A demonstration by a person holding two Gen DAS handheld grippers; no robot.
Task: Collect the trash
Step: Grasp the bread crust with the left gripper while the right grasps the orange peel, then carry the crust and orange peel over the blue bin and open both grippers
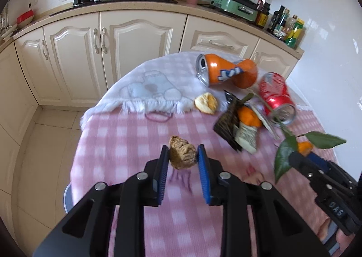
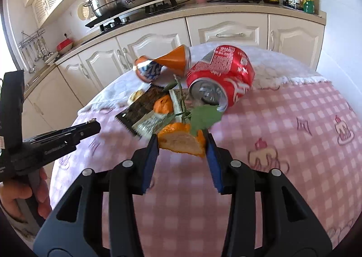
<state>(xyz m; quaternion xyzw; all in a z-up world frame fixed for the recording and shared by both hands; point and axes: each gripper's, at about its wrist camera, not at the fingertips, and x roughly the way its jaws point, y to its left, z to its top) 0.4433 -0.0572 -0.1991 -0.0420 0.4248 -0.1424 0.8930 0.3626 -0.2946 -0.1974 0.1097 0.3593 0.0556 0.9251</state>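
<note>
Over the surface (image 1: 126, 135), left tongs (image 1: 183, 155) grip a brown crust (image 1: 182, 154), right tongs (image 2: 181, 144) an orange peel (image 2: 181, 141); both cans (image 2: 222, 76) and wrappers (image 1: 228, 126) remain.

The left black two-finger gripper (image 1: 182, 155) points steeply down, blue pads clamped on a brown crumbly lump (image 1: 182, 155). The right black gripper (image 2: 182, 144) pinches a leafy orange peel piece (image 2: 181, 141).
</note>
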